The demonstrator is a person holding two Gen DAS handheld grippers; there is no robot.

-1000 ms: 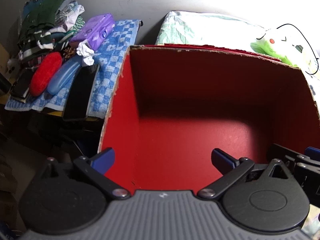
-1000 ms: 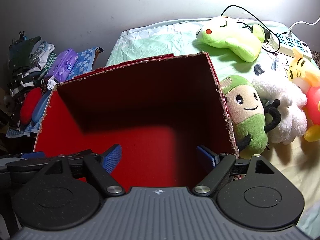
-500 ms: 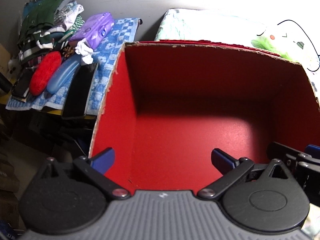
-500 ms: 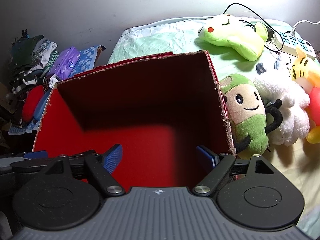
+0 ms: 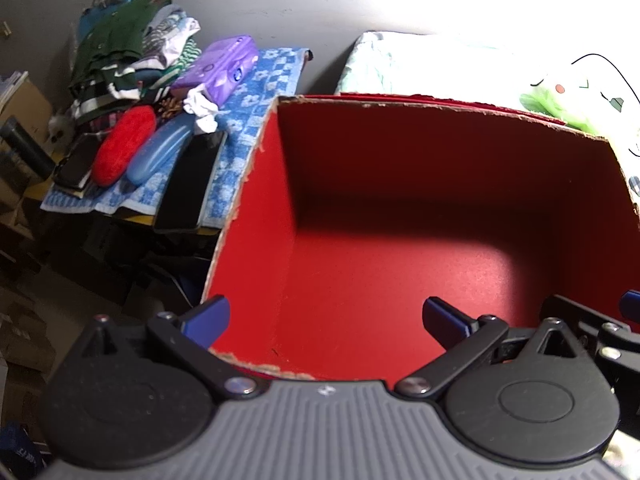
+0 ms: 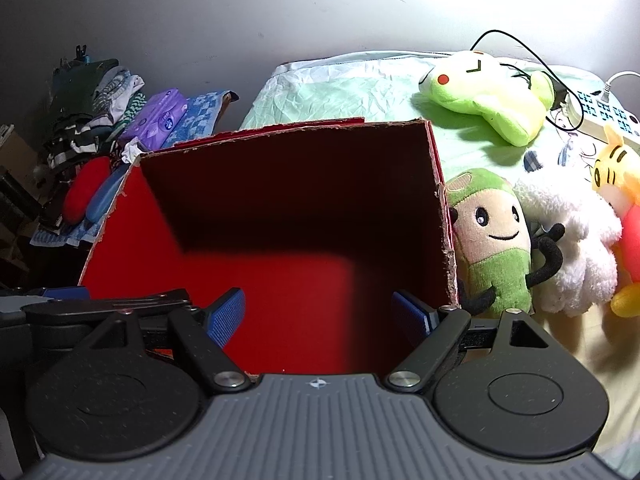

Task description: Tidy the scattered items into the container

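A plain grey wall is seen behind a bed spread with a pale green sheet (image 6: 340, 88), lit hard from the upper right. At the far left, off the bed, a pile of folded clothes (image 5: 120, 52) is stacked beside a blue checked towel (image 5: 256, 92) on which a purple pack (image 5: 224, 68), a red pouch (image 5: 124, 146), a blue case (image 5: 158, 152) and a dark phone (image 5: 190, 184) are laid.

Centrally, the red box (image 6: 104, 236) is set on the bed, open at the top; nothing can be seen inside it. To its right the toys are scattered: a green-bodied plush (image 6: 496, 248) is leaned against the box's right wall, a white fluffy plush (image 6: 568, 240) lies touching it, an orange-and-yellow plush (image 6: 620, 184) is at the right edge, and a lime-green plush (image 6: 484, 96) lies further back beside a power strip (image 6: 600, 114) and its black cable.

No item appears to have been packed, so the task is judged to be at its start. A reach rightward to the nearest plush is called for next, with a soft, wide grip on its body.

The left gripper (image 5: 326, 318) is held over the box's near-left corner, its fingers spread and nothing between them. The right gripper (image 6: 318, 316) is held beside it over the near rim, tilted down into the box, its fingers likewise spread and unloaded.
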